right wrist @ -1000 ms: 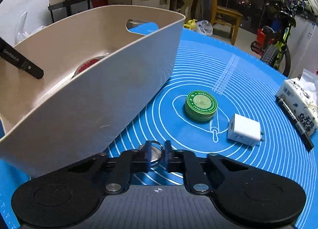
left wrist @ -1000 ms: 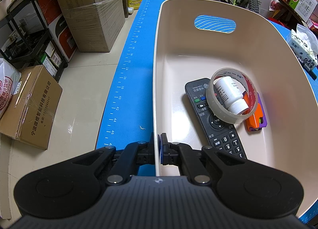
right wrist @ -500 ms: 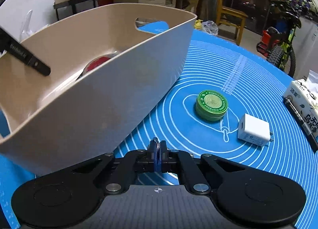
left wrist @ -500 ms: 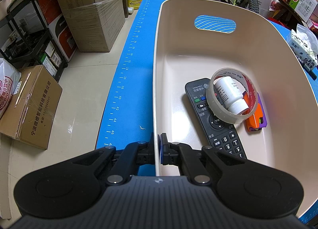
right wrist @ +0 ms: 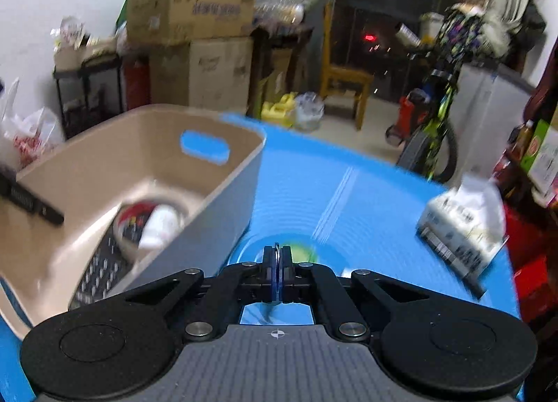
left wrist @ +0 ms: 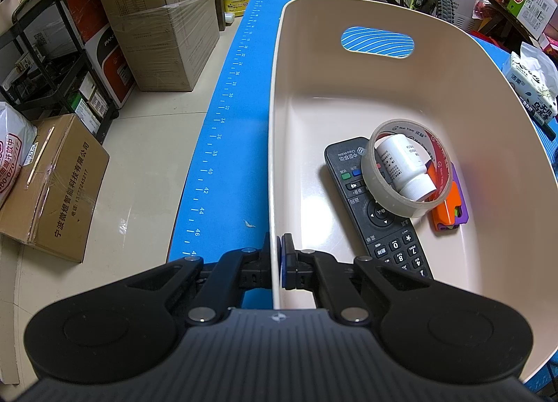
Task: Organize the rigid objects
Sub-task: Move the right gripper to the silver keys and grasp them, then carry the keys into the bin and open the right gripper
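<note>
A beige bin (left wrist: 275,123) stands on the blue mat (left wrist: 223,143). It holds a black remote (left wrist: 376,206), a tape roll (left wrist: 383,192) with a white bottle (left wrist: 404,164) lying in it, and an orange and purple item (left wrist: 450,210). My left gripper (left wrist: 278,255) is shut on the bin's left rim. My right gripper (right wrist: 277,262) is shut on a small round metal ring (right wrist: 277,247), held edge-on above the mat to the right of the bin (right wrist: 223,199). A green tin (right wrist: 303,252) lies on the mat just beyond the pads. The right wrist view is blurred.
A tissue pack (right wrist: 460,224) lies on the mat's right side, and is also seen from the left wrist as the tissue pack (left wrist: 530,84). Cardboard boxes (left wrist: 157,28), a black rack (left wrist: 45,63) and a bicycle (right wrist: 436,123) stand on the floor around the table.
My right gripper closed on the metal ring and lifted it off the mat, tipping the view upward. The left gripper and the bin have kept still.
</note>
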`<act>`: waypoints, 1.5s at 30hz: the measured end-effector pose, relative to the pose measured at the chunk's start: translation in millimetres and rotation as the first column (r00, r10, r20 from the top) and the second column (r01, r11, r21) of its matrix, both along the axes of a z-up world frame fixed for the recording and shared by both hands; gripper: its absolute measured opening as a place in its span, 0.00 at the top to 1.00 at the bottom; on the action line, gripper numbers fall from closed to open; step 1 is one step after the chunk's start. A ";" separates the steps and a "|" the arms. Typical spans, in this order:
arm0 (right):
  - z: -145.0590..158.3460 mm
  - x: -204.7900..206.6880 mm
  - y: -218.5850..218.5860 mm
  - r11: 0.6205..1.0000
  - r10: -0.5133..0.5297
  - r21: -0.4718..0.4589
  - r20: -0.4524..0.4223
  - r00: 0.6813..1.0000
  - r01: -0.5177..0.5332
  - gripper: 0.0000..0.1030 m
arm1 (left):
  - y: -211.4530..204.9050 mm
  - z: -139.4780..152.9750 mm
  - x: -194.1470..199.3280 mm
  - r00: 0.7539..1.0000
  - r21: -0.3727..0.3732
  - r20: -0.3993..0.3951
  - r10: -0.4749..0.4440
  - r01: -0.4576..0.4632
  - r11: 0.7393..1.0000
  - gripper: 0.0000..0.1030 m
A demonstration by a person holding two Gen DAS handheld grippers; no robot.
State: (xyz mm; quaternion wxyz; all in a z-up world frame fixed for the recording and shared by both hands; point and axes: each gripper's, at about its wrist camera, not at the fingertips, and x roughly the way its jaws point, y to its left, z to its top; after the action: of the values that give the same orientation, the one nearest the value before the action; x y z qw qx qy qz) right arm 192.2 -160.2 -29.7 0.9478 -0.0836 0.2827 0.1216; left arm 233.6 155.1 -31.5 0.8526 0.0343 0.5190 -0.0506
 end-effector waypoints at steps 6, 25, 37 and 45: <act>39.6 5.2 16.2 0.999 0.042 0.016 0.087 0.995 -0.044 0.88 | -0.1 -0.1 -0.2 1.000 0.000 0.000 0.000 0.000 1.000 0.96; 13.9 50.6 121.8 0.970 0.239 -0.001 -0.130 0.962 -0.241 0.88 | -0.1 -0.1 0.1 1.000 0.000 0.000 0.000 0.000 1.000 0.96; -4.1 57.8 114.9 0.981 0.187 0.000 -0.235 0.954 -0.193 0.68 | -0.3 -0.2 -0.1 1.000 0.001 0.000 0.000 0.000 1.000 0.96; 17.3 53.7 88.9 0.990 0.141 0.019 -0.134 0.981 -0.140 0.31 | 0.0 -0.1 0.1 1.000 0.001 0.000 -0.001 0.001 1.000 0.96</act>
State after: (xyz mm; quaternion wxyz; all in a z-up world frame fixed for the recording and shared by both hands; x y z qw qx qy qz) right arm 246.0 -71.3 -12.5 0.9160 -0.0906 0.3388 0.1948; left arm 233.7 155.1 -31.6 0.8525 0.0350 0.5191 -0.0505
